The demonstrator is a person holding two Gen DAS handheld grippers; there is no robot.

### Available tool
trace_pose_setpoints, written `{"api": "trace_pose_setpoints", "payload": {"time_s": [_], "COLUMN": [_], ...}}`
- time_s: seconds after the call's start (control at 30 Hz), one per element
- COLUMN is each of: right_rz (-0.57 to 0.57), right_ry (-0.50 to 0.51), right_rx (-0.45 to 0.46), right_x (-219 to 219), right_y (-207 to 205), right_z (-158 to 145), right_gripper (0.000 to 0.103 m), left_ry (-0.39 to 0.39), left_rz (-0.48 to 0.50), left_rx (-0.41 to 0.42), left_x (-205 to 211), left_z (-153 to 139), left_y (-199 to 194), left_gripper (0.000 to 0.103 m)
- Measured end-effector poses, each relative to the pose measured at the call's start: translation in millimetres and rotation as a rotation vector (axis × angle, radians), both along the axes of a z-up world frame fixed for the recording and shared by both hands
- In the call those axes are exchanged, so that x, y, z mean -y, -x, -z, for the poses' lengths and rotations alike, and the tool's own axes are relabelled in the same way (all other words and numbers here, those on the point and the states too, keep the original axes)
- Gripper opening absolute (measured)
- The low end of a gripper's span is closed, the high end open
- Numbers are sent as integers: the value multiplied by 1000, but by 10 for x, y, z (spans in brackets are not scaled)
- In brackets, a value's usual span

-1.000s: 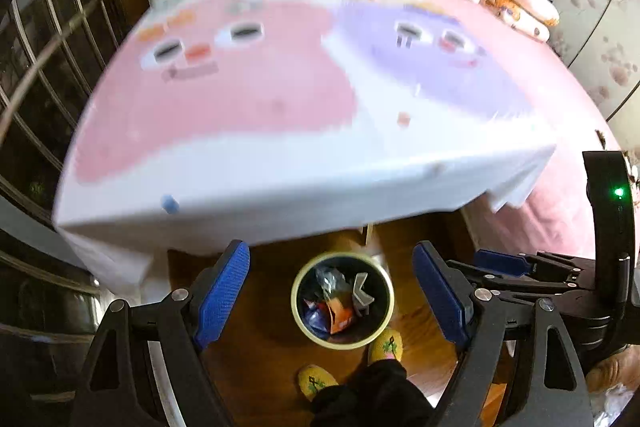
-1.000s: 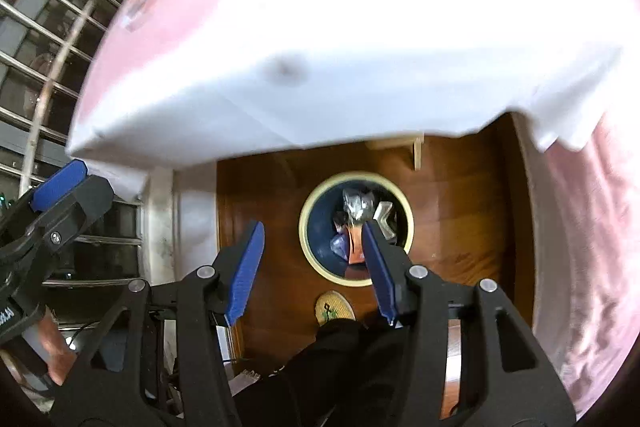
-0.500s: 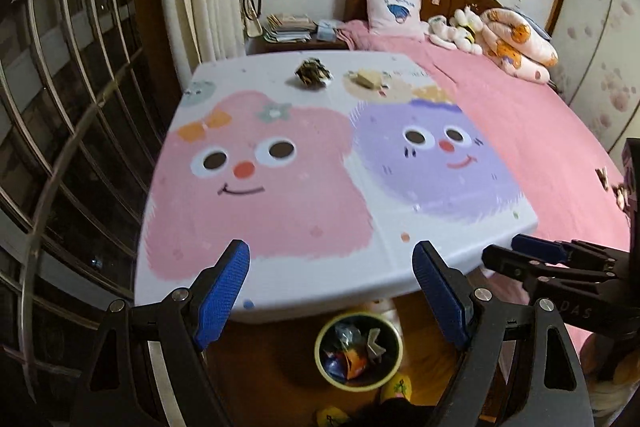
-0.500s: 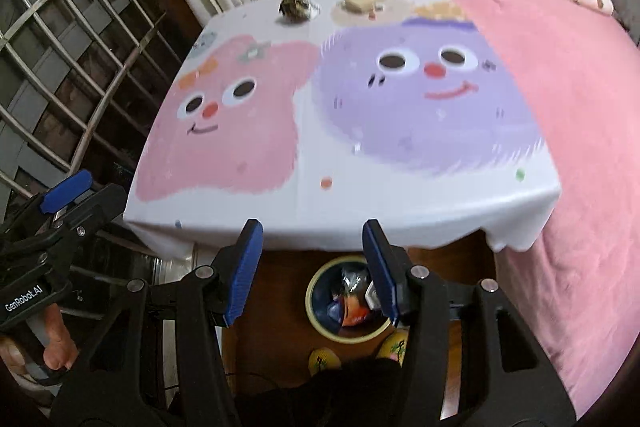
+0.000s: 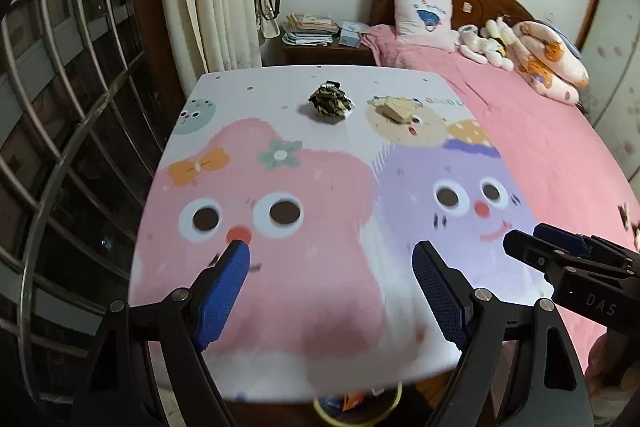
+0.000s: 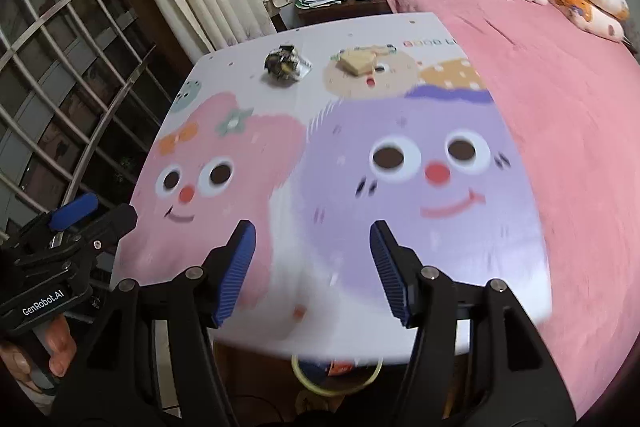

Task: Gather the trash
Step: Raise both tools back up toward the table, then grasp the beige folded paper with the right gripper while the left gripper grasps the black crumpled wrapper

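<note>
My left gripper (image 5: 332,301) and right gripper (image 6: 312,273) are black frames with ribbed blue pads (image 5: 222,301), silver screws, and white "GenRobot.AI" lettering.

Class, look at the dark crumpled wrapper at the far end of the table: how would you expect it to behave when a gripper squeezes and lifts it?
The crumpled wrapper looks like thin, creased film, so it is probably very light and would squash between the pads. Its glossy folds suggest it may slip. Its lumpy, uneven shape makes rolling away unlikely.
</note>
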State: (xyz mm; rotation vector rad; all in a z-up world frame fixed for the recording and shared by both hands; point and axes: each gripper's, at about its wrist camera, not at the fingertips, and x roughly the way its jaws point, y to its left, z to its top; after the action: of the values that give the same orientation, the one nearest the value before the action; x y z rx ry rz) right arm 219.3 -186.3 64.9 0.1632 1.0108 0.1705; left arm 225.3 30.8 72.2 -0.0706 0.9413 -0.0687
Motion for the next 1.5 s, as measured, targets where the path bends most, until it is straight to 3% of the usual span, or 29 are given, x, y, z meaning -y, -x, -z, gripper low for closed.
{"api": "trace_pose_setpoints", "payload": {"time_s": [0.13, 0.37, 0.6, 0.97, 1.13, 1.33, 1.43, 1.5], "right_rz": [-30, -80, -184, -290, -338, -353, -351, -352], "right_ry": [-1, 31, 124, 188, 247, 244, 242, 238], "right_rx": [-16, -29, -11, -1, 37, 56, 65, 73], "right_x": [229, 576, 589, 398, 271, 207, 216, 242], "right_y": [-803, -2197, -3118, -3716, -3772, -3754, -3734, -3704], "right_z": [242, 846, 1438, 1891, 1941, 1928, 1927, 1926], "right_gripper": [61, 67, 68, 69, 69, 69, 66, 56], "left_ry": [-19, 24, 48, 48, 45, 45, 40, 22], "left_rz": [-59, -165, -238, -293, -328, -369, -374, -380], "left_rx": [-5, -43, -76, -118, -133, -154, -162, -168], "left_x": [183, 429, 567, 602, 606, 561, 580, 614], "left_z": [159, 624, 1125, 1594, 1737, 1866, 1904, 1929], "left_y": [-712, -2031, -3006, -3682, -3868, -4077, -4185, -4250], "left_gripper": [85, 85, 85, 85, 85, 85, 85, 85]}}
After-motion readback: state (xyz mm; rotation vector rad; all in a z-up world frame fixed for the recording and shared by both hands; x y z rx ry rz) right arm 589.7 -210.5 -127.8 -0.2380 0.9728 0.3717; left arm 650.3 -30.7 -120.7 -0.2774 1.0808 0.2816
